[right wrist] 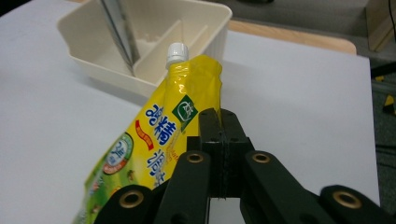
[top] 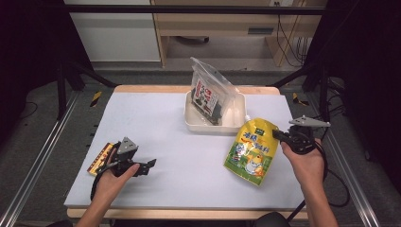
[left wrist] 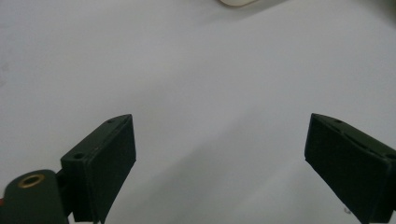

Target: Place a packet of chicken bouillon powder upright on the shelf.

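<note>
A yellow spouted pouch [top: 252, 151] with a white cap [right wrist: 176, 52] hangs tilted just in front of the cream tray [top: 208, 126]. My right gripper [top: 278, 135] is shut on the pouch's right edge near its top; in the right gripper view its jaws [right wrist: 219, 117] meet on the yellow film [right wrist: 154, 135]. The pouch's lower end is at or near the table surface. My left gripper [top: 150, 164] rests low at the table's front left, open, with only bare white surface between its jaws [left wrist: 219, 154].
The divided tray [right wrist: 140, 79] holds a clear bag [top: 208, 92] with a dark printed packet, standing upright. A red and yellow flat packet [top: 99, 161] lies by the left hand at the table's left edge. Metal frame rails run along both sides.
</note>
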`<state>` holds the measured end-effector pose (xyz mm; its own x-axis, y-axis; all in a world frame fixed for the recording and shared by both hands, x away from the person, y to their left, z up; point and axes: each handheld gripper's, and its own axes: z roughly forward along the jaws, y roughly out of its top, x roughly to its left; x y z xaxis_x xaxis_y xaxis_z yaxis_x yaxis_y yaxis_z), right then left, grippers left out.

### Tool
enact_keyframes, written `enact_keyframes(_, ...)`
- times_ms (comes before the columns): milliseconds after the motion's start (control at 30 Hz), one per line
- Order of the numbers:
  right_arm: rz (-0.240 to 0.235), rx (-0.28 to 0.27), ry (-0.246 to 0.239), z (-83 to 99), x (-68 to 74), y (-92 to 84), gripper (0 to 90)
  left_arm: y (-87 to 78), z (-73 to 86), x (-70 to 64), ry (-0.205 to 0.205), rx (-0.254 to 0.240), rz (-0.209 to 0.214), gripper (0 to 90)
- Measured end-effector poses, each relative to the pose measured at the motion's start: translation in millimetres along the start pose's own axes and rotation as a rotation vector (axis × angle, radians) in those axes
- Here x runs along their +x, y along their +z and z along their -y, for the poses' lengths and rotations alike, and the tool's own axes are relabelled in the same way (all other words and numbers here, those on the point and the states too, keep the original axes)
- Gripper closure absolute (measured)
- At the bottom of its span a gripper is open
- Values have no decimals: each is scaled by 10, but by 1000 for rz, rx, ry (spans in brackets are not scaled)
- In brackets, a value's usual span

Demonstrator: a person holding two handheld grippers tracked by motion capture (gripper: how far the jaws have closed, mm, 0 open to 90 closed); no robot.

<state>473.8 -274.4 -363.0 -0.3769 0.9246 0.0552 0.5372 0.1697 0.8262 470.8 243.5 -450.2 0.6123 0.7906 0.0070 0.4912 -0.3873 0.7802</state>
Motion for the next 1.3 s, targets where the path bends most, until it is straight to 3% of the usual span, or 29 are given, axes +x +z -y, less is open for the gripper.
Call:
enact_keyframes(233,-36,-22,-77,-213,188,-104,900,-3,-2,-1,0,0,1,87)
enact_keyframes(600,-105,-42,-139,-379,401,-108,900,-9,-6,0,-3,-5,1,90)
enact_keyframes(967,-207,-39,-268,-626,755,-69,900,-104,-45,35,3,-29,18,94)
enact_keyframes(1067,-259,-48,-306,-729,880,-72,900,-173,-104,27,17,-48,33,95)
enact_keyframes(1133,-286,-48,-329,-779,951,-69,900,-246,-187,-5,51,-57,59,94)
enact_keyframes(1233,-307,-47,-358,-826,1026,-63,900,-294,-251,-22,62,-66,74,95)
enact_keyframes(1300,-354,-41,-383,-882,1138,-31,900,-329,-316,-41,83,-64,91,95)
